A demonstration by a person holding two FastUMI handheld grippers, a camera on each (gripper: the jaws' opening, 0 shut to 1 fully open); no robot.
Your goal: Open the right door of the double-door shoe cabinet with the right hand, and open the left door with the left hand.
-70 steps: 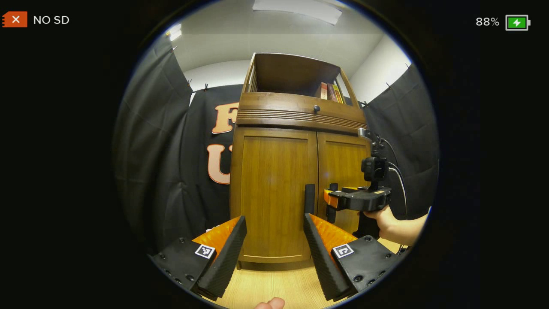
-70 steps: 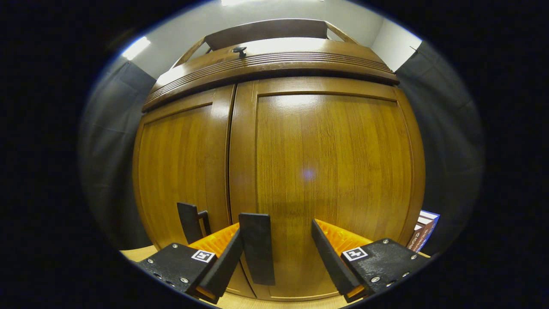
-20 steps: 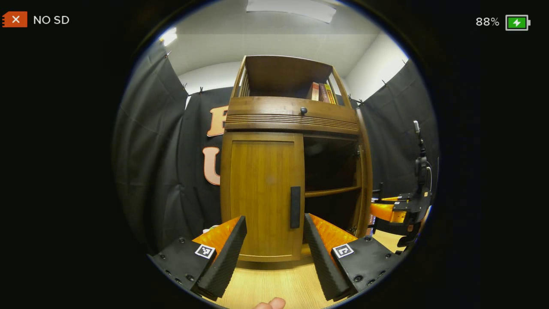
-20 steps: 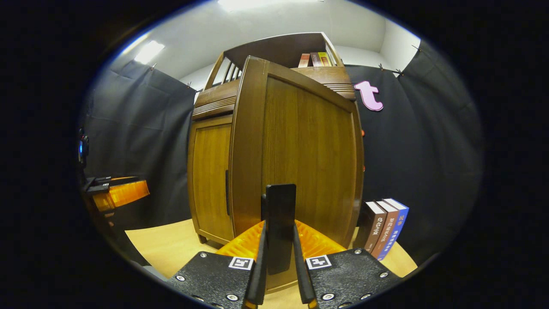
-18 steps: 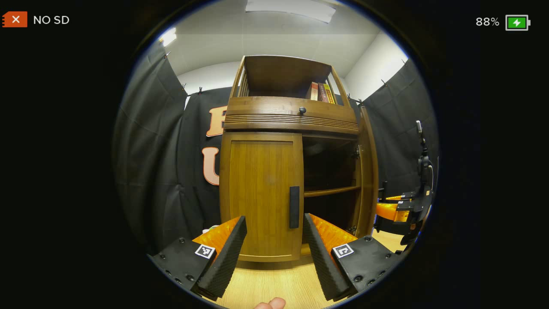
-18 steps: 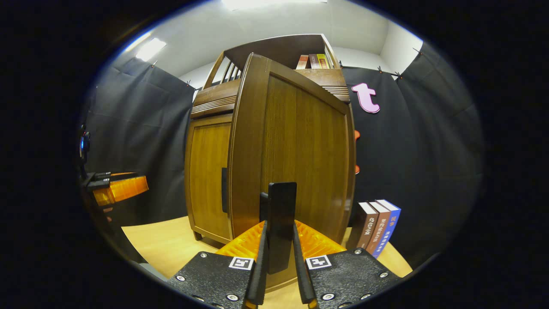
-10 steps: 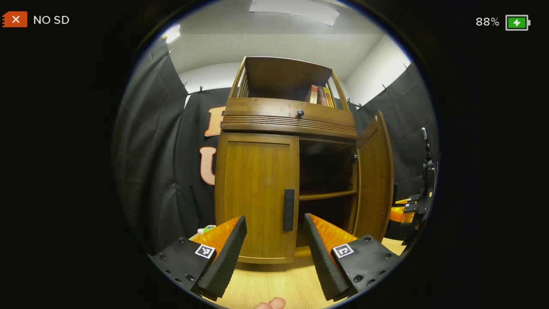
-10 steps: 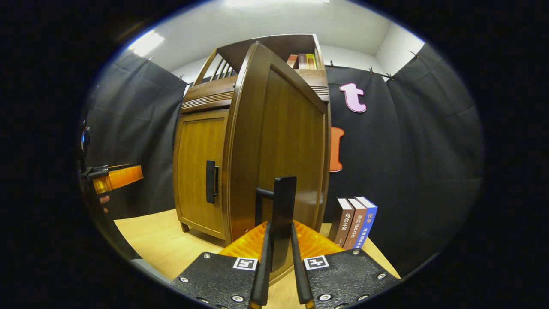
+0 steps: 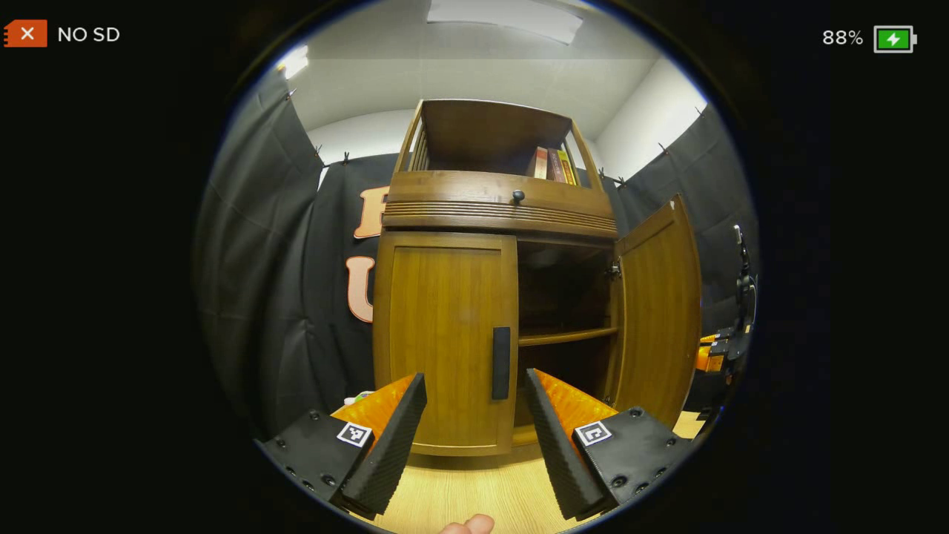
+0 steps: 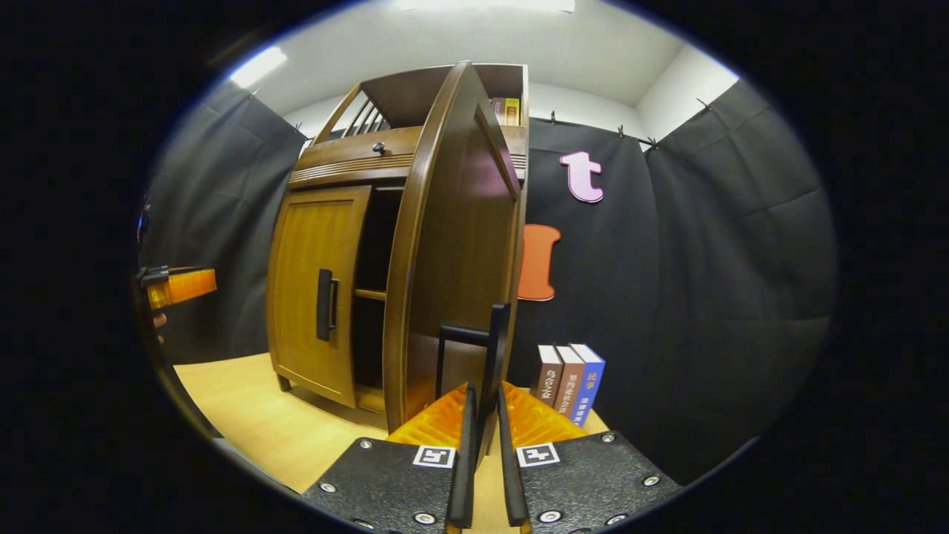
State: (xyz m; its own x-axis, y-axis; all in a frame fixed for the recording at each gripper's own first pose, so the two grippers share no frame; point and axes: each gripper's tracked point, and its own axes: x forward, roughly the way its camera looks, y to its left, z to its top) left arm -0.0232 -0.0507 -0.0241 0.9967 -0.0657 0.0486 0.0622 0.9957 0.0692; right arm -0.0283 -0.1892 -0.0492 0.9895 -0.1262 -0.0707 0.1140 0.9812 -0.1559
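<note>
The wooden shoe cabinet stands on a light wood floor. Its right door is swung wide, baring a dark inside with a shelf. The left door stays flush, its dark bar handle near the inner edge. My left gripper is open, short of that handle, nothing between its fingers. In the right gripper view the right door shows edge-on, and my right gripper is shut on the right door's handle. The right gripper also shows past the swung door.
Three upright books stand on the floor by the cloth wall, right of the swung door. More books sit on the cabinet's top shelf, above a drawer knob. A fingertip shows at the bottom edge.
The right gripper has closed on the right door's handle and swung that door from flush to wide open. The left gripper has stayed open in front of the left door.
</note>
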